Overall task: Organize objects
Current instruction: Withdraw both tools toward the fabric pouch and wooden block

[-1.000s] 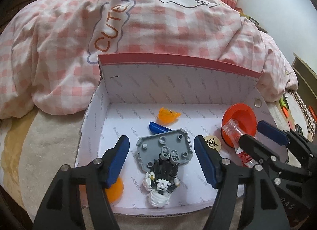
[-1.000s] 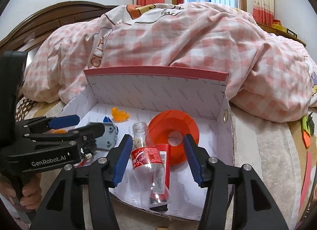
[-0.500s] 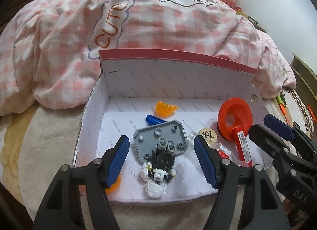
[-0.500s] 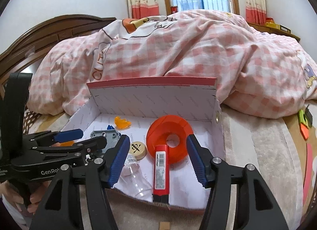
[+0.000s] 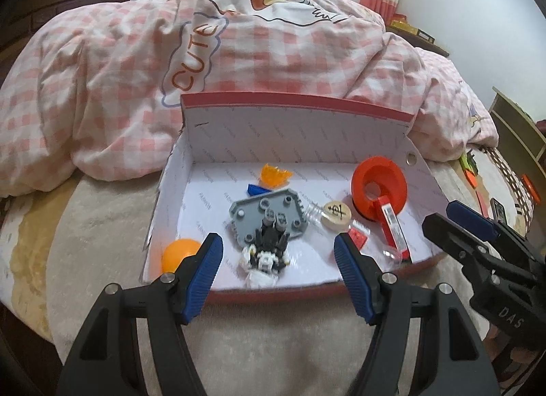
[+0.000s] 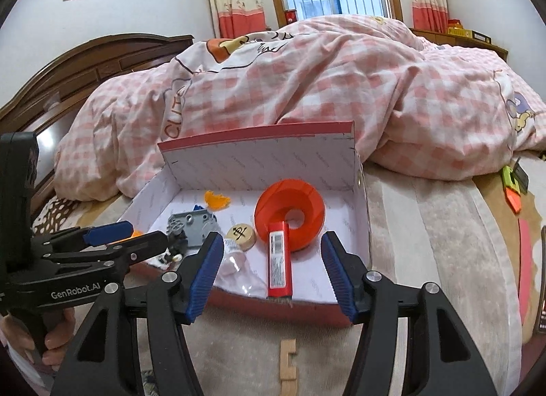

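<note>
A red-rimmed cardboard box (image 5: 293,130) (image 6: 259,160) lies open on the bed. Inside are a grey plate with a black-and-white toy figure (image 5: 266,222) (image 6: 191,225), an orange ring (image 5: 378,184) (image 6: 290,215), a clear bottle with a red label (image 5: 392,229) (image 6: 279,259), a wooden chess disc (image 5: 336,213) (image 6: 241,235), an orange ball (image 5: 179,254), an orange shard (image 5: 274,172) (image 6: 216,200) and a blue piece (image 5: 257,188). My left gripper (image 5: 278,273) (image 6: 126,235) is open and empty before the box's front edge. My right gripper (image 6: 271,271) (image 5: 454,218) is open and empty, just outside the box.
A pink checked duvet (image 5: 239,55) (image 6: 341,89) piles up behind the box. A wooden S-shaped block (image 6: 288,360) lies on the beige blanket in front. Orange and green items (image 6: 512,188) lie at the right. A dark wooden headboard (image 6: 85,65) stands at the left.
Both grippers have drawn back out of the box. The right gripper let go of the bottle, which now lies in the box. The left gripper backed away from the toy figure.
</note>
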